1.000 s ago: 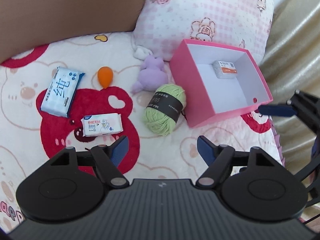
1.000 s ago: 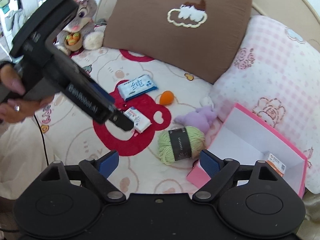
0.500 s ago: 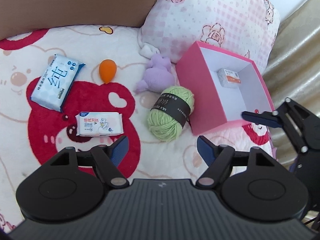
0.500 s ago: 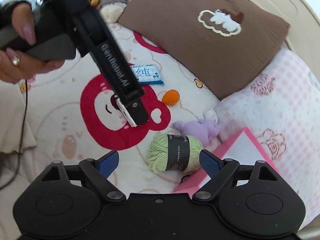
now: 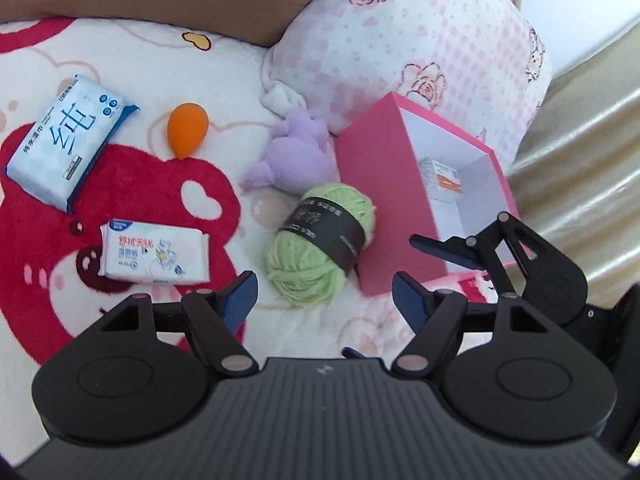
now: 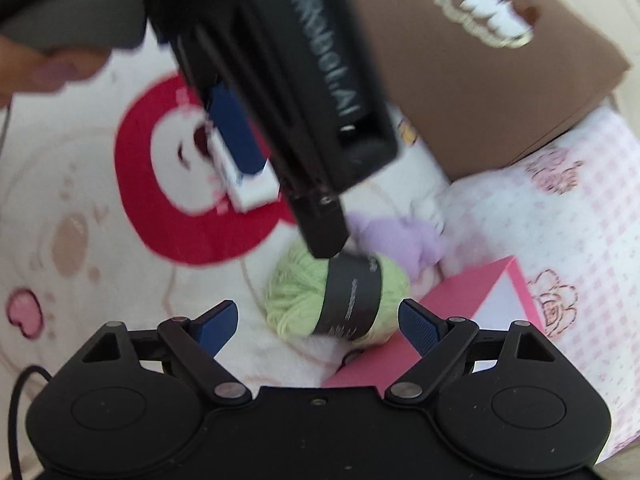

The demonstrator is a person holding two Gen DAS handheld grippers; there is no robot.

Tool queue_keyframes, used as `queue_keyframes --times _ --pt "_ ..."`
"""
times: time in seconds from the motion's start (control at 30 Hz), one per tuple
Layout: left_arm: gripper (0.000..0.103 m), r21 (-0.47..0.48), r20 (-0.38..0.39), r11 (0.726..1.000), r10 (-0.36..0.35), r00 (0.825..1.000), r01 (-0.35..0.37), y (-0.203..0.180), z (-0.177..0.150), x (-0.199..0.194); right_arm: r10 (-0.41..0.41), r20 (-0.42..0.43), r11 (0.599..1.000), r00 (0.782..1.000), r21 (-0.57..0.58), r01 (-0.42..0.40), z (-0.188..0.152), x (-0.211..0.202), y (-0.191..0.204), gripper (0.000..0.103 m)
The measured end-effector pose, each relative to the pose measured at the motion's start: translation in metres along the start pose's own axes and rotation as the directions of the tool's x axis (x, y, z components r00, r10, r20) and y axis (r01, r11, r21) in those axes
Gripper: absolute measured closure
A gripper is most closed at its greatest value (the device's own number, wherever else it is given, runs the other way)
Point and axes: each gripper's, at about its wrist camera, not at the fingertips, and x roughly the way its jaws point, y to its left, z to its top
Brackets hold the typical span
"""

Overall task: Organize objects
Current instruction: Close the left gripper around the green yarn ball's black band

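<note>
Yarn ball (image 5: 320, 242), green with a black paper band, lying on the bedspread (image 5: 248, 80) just beside the near wall of the pink box (image 5: 380, 168). From the left wrist: purple plush (image 5: 294, 160) just behind the yarn, left gripper (image 5: 324, 300) spread wide and empty just short of it, right gripper (image 5: 404, 292) also parted, near the box's corner. From the right wrist, blurred: yarn ball (image 6: 344, 300) straight ahead between the spread, empty fingers (image 6: 420, 326); left gripper's body overhead. Likely light, soft, squashy; band probably slick. Best pinched across the fluffy ends, not the band, then lifted into the box.
</note>
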Motion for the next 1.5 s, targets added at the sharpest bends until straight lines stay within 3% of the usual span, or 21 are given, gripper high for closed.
queue_keyframes --times 0.27,0.47,0.53,0.73,0.8,0.9,0.97,1.03,1.2,1.5 --pt "0.034 -0.038 -0.001 0.999 -0.017 1.000 0.017 0.017 -0.007 0.023 -0.013 -0.030 0.996 0.999 -0.087 0.011 0.007 0.029 -0.005 0.013" --pt "0.039 -0.061 0.026 0.997 -0.043 0.999 0.044 0.024 -0.014 0.040 0.031 -0.072 0.998 0.997 -0.050 -0.035 0.009 0.049 -0.017 0.025" --pt "0.045 -0.070 0.033 0.996 -0.057 0.998 0.060 0.027 -0.016 0.046 0.026 -0.084 0.998 0.996 -0.059 -0.031 0.011 0.054 -0.018 0.028" --pt "0.066 -0.118 0.053 0.988 -0.098 0.994 0.103 0.039 -0.017 0.062 0.050 -0.115 0.997 0.992 -0.051 -0.057 0.019 0.063 -0.023 0.024" --pt "0.067 -0.134 0.074 0.984 -0.108 0.991 0.117 0.043 -0.015 0.065 0.065 -0.153 0.995 0.986 -0.059 -0.075 0.019 0.070 -0.024 0.019" --pt "0.069 -0.184 0.096 0.964 -0.177 0.979 0.193 0.053 -0.013 0.069 0.038 -0.169 0.997 0.985 -0.061 -0.048 0.021 0.080 -0.023 0.017" --pt "0.069 -0.194 0.090 0.964 -0.167 0.982 0.182 0.055 -0.013 0.071 0.039 -0.160 0.998 0.986 -0.050 -0.048 0.020 0.081 -0.025 0.017" --pt "0.069 -0.181 0.091 0.973 -0.129 0.988 0.143 0.054 -0.015 0.074 0.049 -0.141 0.998 0.989 -0.035 -0.055 0.019 0.079 -0.028 0.025" --pt "0.069 -0.236 0.108 0.955 -0.157 0.982 0.179 0.063 -0.019 0.080 0.067 -0.104 0.998 0.992 0.015 -0.066 0.018 0.070 -0.031 0.036" --pt "0.076 -0.220 0.118 0.959 -0.157 0.981 0.180 0.060 -0.022 0.077 0.063 -0.072 0.996 0.995 0.070 -0.058 0.014 0.064 -0.031 0.039"
